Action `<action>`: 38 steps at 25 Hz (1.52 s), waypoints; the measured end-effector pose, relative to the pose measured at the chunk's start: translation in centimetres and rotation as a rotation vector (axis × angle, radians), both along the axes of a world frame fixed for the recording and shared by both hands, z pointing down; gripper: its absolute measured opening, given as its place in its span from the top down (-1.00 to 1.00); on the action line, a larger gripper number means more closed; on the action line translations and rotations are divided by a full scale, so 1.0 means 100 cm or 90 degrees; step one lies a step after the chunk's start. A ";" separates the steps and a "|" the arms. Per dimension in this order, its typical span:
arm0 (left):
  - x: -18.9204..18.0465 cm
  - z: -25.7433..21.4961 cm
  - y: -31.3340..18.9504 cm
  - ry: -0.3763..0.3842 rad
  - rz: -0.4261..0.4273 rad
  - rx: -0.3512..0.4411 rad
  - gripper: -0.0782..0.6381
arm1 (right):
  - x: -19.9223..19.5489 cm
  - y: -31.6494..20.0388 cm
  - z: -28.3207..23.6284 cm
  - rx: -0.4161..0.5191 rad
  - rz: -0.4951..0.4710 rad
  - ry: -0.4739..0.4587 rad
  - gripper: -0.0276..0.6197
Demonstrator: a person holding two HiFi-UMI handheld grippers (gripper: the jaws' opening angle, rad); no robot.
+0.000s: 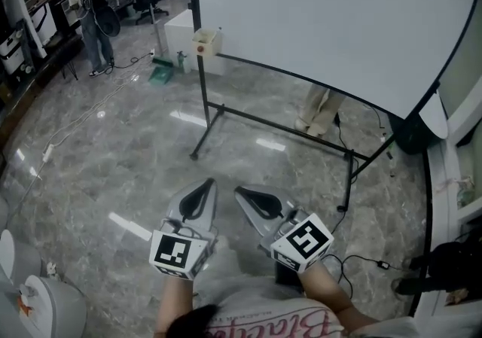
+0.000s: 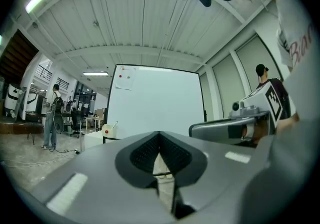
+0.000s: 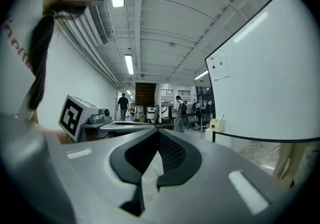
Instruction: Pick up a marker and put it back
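Observation:
A large whiteboard stands on a black frame a few steps ahead of me. A small cream holder box hangs at its lower left corner, and a marker pokes up out of it. Both grippers are held low, close to my body and far from the board. The left gripper is shut with nothing between its jaws, and so is the right gripper. The left gripper view shows shut jaws pointing at the board and holder. The right gripper view shows shut jaws, with the holder to the right.
The stand's black legs spread over the marble floor. Someone's legs show behind the board. A person stands at the far left near desks and chairs. Cables trail on the floor. White equipment sits at lower left, a black bag at right.

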State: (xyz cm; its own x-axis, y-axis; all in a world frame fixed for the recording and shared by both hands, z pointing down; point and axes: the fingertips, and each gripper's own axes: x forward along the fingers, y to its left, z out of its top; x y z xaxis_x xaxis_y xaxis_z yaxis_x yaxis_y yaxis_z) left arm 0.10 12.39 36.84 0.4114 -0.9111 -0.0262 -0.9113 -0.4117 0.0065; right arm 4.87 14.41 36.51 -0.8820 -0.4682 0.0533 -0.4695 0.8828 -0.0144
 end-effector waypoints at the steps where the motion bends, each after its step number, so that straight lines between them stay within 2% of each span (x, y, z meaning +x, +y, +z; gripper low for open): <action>1: -0.005 -0.002 -0.013 -0.003 0.003 0.004 0.78 | -0.005 -0.013 -0.002 0.002 0.005 -0.002 0.91; 4: -0.018 -0.010 -0.048 -0.001 0.020 0.014 0.78 | -0.022 -0.048 -0.006 0.003 0.013 -0.002 0.91; 9: -0.046 -0.013 -0.106 -0.009 0.032 0.004 0.78 | -0.050 -0.106 -0.014 0.005 0.037 -0.011 0.91; 13: -0.055 -0.008 -0.133 0.007 0.051 0.019 0.78 | -0.057 -0.136 -0.008 -0.014 0.050 -0.014 0.91; 17: -0.060 -0.002 -0.166 0.012 0.057 0.003 0.78 | -0.058 -0.172 -0.001 -0.031 0.061 -0.009 0.91; 26: -0.079 0.002 -0.269 0.001 0.030 -0.008 0.78 | -0.073 -0.285 -0.003 -0.030 0.058 -0.024 0.91; 31: -0.089 -0.008 -0.336 0.000 0.014 0.004 0.78 | -0.075 -0.365 -0.007 -0.028 0.078 -0.024 0.91; 38: -0.100 -0.018 -0.413 -0.001 -0.014 0.012 0.78 | -0.083 -0.465 0.005 -0.073 0.089 -0.014 0.91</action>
